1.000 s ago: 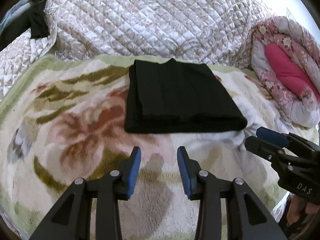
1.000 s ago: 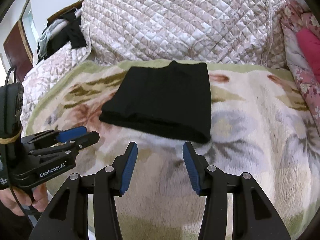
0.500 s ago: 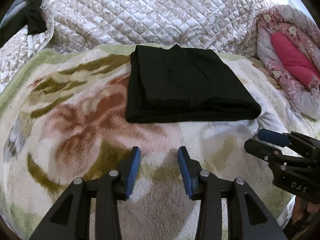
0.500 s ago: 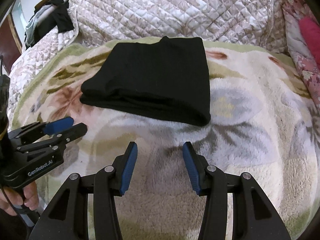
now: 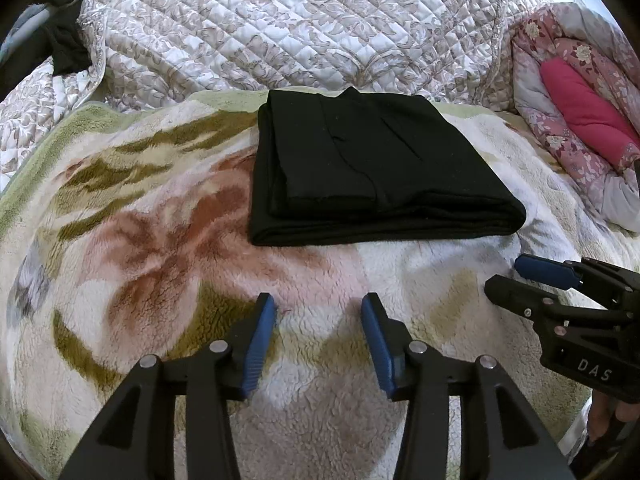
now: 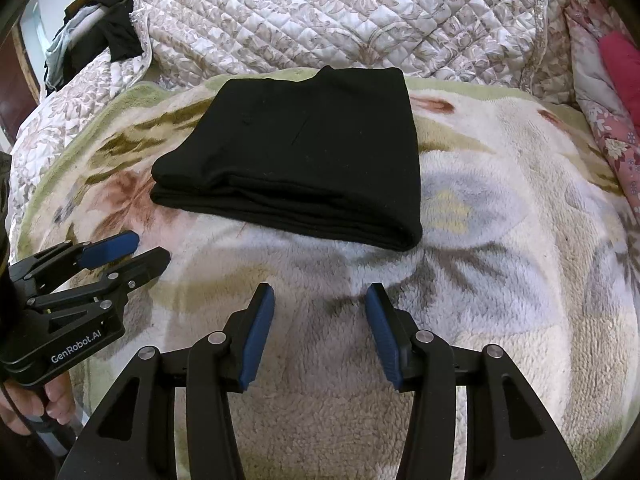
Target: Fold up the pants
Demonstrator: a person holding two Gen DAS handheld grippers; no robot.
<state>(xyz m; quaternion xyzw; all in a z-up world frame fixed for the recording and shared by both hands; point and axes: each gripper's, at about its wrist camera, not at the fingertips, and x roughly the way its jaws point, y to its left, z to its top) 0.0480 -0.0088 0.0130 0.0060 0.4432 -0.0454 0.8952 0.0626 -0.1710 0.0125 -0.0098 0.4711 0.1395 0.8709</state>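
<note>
2 tools [image 5: 318, 312] [image 6: 320, 304] apart, empty; folded black pants [image 5: 372, 176] on floral fleece blanket [image 5: 160, 264].

A bed spread with a fleecy floral blanket [image 5: 168, 240] carries folded black pants [image 5: 372, 176] lying flat; a quilted coverlet [image 5: 280, 28] bunches behind.

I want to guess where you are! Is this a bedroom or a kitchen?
Most likely a bedroom. The folded black pants lie on a fluffy flowered blanket that looks spread over a bed, with a quilted bedspread heaped behind it and a rolled pink flowered quilt off to one side.
</note>
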